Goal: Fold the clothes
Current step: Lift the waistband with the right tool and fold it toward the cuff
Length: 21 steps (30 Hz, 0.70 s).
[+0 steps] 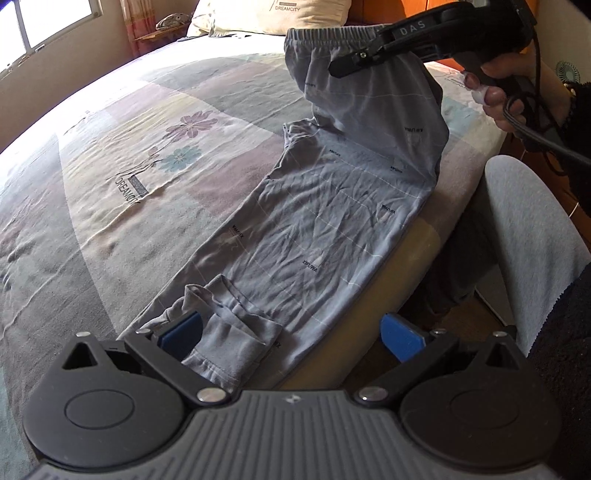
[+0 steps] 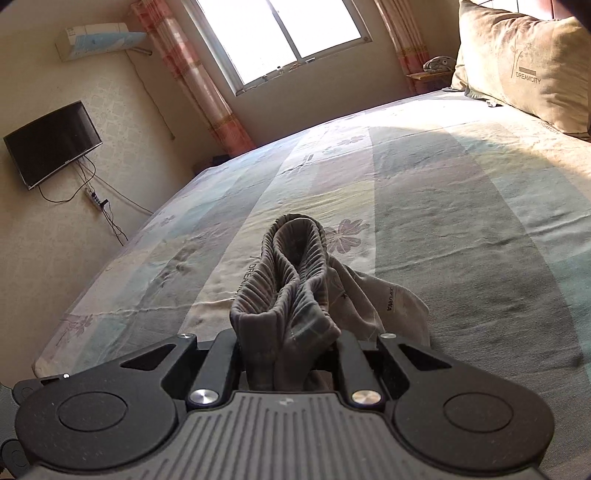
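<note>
Grey pyjama trousers (image 1: 332, 218) lie lengthwise along the near edge of the bed. My left gripper (image 1: 291, 332) is open over the leg cuffs (image 1: 225, 328), its blue pads spread wide, one cuff bunched by the left pad. My right gripper (image 1: 354, 61) is shut on the elastic waistband (image 1: 332, 38) and holds it lifted above the bed. In the right wrist view the gathered waistband (image 2: 291, 280) stands pinched between the shut fingers of the right gripper (image 2: 288, 354).
The bed (image 1: 129, 166) has a pastel patchwork sheet with flower prints. A pillow (image 2: 524, 62) lies at the head. The bed edge (image 1: 399, 288) runs by my grey-clad knee (image 1: 528, 236). A window (image 2: 288, 33), wall TV (image 2: 51, 144) and air conditioner (image 2: 99, 38) are beyond.
</note>
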### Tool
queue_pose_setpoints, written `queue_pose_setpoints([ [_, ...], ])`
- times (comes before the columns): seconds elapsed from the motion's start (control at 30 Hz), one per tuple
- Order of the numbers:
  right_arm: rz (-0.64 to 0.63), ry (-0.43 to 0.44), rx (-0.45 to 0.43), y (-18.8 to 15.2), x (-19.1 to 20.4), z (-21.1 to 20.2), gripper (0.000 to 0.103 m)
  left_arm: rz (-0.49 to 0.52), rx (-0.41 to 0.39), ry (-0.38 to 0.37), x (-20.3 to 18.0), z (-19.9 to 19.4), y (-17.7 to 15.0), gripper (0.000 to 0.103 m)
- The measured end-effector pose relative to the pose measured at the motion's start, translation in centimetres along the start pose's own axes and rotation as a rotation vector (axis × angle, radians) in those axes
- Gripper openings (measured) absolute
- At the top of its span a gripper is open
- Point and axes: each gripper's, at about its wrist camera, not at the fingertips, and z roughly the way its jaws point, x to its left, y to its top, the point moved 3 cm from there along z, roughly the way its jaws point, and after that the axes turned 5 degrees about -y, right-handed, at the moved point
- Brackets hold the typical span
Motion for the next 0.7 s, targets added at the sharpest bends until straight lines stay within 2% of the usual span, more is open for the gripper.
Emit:
queue_pose_setpoints([
  [0.17, -0.033, 0.022, 0.024, -0.2, 3.0, 1.0, 0.014, 0.008, 0.017, 0.009, 1.4, -0.8, -0.6, 0.102],
  [0.37, -0.079, 0.060, 0.046, -0.8, 7.1, 2.1, 0.015, 0.077, 0.053, 0.038, 2.6, -2.0, -1.3, 0.102],
  [0.7, -0.238, 0.073, 0.092, -4.1, 15.4, 4.3, 0.015, 0.041, 0.072, 0.102, 5.7, -3.5, -3.1, 0.102],
])
